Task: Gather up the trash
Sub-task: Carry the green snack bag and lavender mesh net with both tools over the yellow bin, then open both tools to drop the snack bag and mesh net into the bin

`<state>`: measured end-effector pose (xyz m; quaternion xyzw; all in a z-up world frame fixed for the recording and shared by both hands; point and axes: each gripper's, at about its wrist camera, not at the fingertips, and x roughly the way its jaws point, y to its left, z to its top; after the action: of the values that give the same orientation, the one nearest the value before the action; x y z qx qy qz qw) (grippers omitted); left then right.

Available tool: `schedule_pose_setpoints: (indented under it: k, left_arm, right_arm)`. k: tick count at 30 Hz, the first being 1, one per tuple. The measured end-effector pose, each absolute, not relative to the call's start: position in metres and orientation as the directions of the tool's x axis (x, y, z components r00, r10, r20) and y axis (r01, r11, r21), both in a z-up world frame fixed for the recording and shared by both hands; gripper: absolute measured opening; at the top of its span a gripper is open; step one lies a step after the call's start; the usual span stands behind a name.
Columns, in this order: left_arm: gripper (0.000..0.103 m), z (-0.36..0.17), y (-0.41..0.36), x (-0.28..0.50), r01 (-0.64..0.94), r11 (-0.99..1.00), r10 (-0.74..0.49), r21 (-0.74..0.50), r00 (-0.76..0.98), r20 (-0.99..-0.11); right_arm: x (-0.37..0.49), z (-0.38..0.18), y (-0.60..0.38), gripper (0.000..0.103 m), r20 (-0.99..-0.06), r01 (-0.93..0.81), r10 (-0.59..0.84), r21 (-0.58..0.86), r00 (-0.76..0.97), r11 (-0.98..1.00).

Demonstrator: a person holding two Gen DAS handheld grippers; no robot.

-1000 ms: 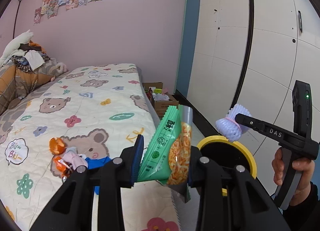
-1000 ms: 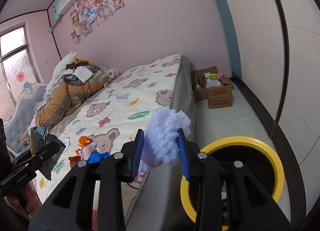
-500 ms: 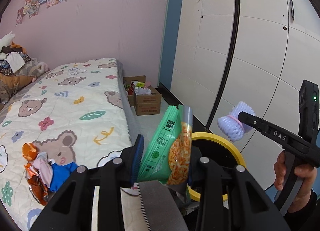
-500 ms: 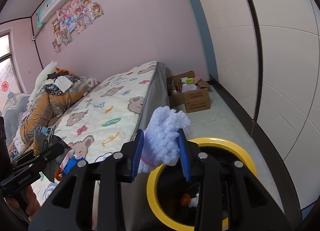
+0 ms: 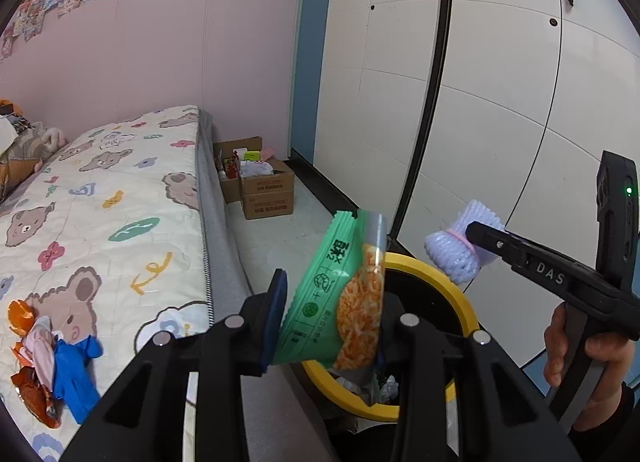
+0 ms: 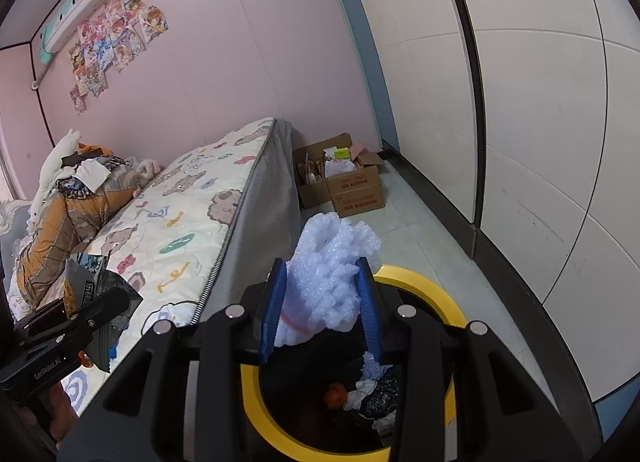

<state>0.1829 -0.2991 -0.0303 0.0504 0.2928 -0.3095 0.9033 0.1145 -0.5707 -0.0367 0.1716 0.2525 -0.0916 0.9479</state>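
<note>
The left hand-held gripper (image 5: 332, 314) is clamping a green plastic snack packet (image 5: 340, 294) and the right hand-held gripper (image 6: 322, 302) is pinching a white foam net sleeve (image 6: 332, 282), both hovering directly above the yellow-rimmed black trash bin (image 6: 436, 298) beside the bed (image 6: 180, 230).

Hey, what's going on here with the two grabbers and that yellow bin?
A person is clearing trash with a handheld gripper in each hand. The left gripper is shut on a green snack bag, and the right gripper is shut on a wad of white foam netting. Both are held over the yellow-rimmed bin beside the bed, not yet released. More wrappers lie on the bedspread.
</note>
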Motion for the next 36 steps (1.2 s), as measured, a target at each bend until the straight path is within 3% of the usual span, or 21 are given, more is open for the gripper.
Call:
schedule_pose_setpoints:
  k: [11, 18, 28, 36]
  left_arm:
    - [0.036, -0.061, -0.341, 0.203, 0.620, 0.780, -0.536, -0.088, 0.589, -0.604]
    - [0.040, -0.072, -0.350, 0.212, 0.624, 0.775, -0.541, -0.102, 0.571, -0.617]
    - [0.069, -0.068, -0.345, 0.209, 0.625, 0.769, -0.564, -0.137, 0.562, -0.605]
    - [0.085, -0.053, -0.321, 0.207, 0.584, 0.792, -0.566, -0.176, 0.596, -0.570]
  right_arm:
    - [0.141, -0.074, -0.597, 0.035, -0.572, 0.320, -0.106, 0.288, 0.813, 0.903]
    - [0.153, -0.084, -0.602, 0.042, -0.584, 0.320, -0.097, 0.292, 0.806, 0.901]
    - [0.150, -0.083, -0.604, 0.064, -0.581, 0.354, -0.124, 0.302, 0.805, 0.885]
    - [0.136, -0.067, -0.600, 0.065, -0.555, 0.349, -0.129, 0.311, 0.822, 0.884]
